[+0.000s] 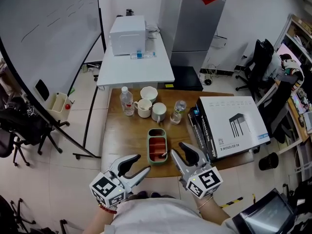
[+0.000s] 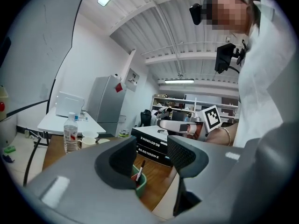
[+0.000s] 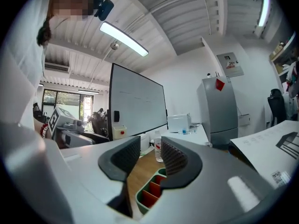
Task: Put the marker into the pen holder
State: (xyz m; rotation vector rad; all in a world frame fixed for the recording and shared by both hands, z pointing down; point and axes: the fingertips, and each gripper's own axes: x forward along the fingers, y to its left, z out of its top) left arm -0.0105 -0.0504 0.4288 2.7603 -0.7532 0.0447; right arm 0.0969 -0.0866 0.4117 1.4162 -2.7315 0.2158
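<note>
A green pen holder [image 1: 157,139] with red compartments lies on the wooden table [image 1: 126,135], near its front edge. A marker [image 2: 139,170] with a dark cap leans inside the holder's [image 2: 142,185] near end. My left gripper [image 1: 143,163] is raised just left of and nearer than the holder, open and empty. My right gripper [image 1: 176,149] hovers at the holder's right side, also open with nothing between its jaws. The right gripper view looks over the holder [image 3: 152,195] from above the table.
A water bottle [image 1: 127,101], three cups [image 1: 144,108] and a glass [image 1: 178,112] stand behind the holder. Flat cardboard boxes [image 1: 231,123] are stacked on the table's right. Beyond are a white table [image 1: 134,67], a whiteboard on a stand and office chairs.
</note>
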